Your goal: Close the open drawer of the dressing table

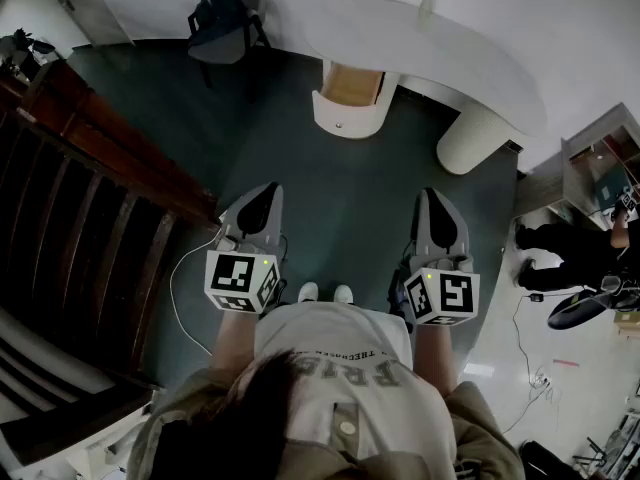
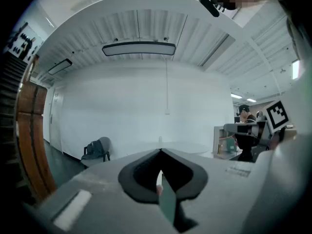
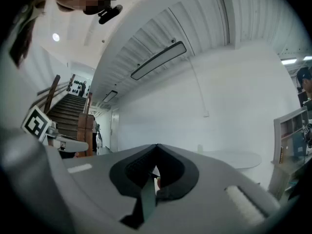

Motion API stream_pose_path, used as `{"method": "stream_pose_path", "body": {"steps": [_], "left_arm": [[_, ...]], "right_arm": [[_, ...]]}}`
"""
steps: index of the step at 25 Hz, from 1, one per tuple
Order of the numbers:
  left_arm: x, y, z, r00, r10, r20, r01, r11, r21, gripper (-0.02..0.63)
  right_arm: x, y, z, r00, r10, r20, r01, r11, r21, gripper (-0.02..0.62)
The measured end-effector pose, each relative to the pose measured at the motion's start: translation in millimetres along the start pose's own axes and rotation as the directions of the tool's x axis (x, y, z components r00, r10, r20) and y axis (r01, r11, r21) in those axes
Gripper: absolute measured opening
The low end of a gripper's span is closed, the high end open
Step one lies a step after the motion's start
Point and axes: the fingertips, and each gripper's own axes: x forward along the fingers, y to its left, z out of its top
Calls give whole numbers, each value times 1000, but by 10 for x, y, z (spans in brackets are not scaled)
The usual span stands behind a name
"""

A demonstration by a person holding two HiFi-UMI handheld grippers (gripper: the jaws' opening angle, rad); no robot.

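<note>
The white dressing table (image 1: 440,43) stands against the far wall, across the dark green floor. Its curved drawer (image 1: 349,96) is pulled out, and the wood-coloured inside shows. Both grippers are held level in front of the person, well short of the table. My left gripper (image 1: 263,193) is shut with nothing between its jaws, and so is my right gripper (image 1: 433,198). In the left gripper view the left gripper (image 2: 160,151) points at the far wall with its jaws together. The right gripper (image 3: 156,146) also has its jaws together, and the table top (image 3: 234,158) lies beyond it on the right.
A grey chair (image 1: 228,16) with a dark bag stands at the back left. A wooden stair railing (image 1: 100,158) runs along the left. At the right are a shelf unit (image 1: 600,168) and another person (image 1: 575,248). Cables (image 1: 180,288) lie on the floor.
</note>
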Motion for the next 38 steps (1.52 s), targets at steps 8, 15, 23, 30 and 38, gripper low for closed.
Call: {"method": "stream_pose_path", "body": {"steps": [8,15,23,30,38], "left_arm": [[39,-27,-23,1000,-6,-9,6,1000,-1,8],[97,-81,-62,1000,-6,-30,6,1000,-2,8],[155,-117,-66,999,11,-51,-11,1000,-3,8],[289,-138,125,999,37,-11,-37,999,-4,8],[380,-48,150,996,90,9,-90,996,-20,293]], "right_arm": [[-4,-16,-17,1000,-1,-8,1,1000,-15,2],[16,-146,-33,1000,-10,-18,10,1000,-23,2],[60,-250,-36,1000,-1,-29,0,999,-43,2],[140,-420,41,1000,19,21,-20,1000,12,3],[264,-454,-7,997,67,23,-68,998,18,331]]}}
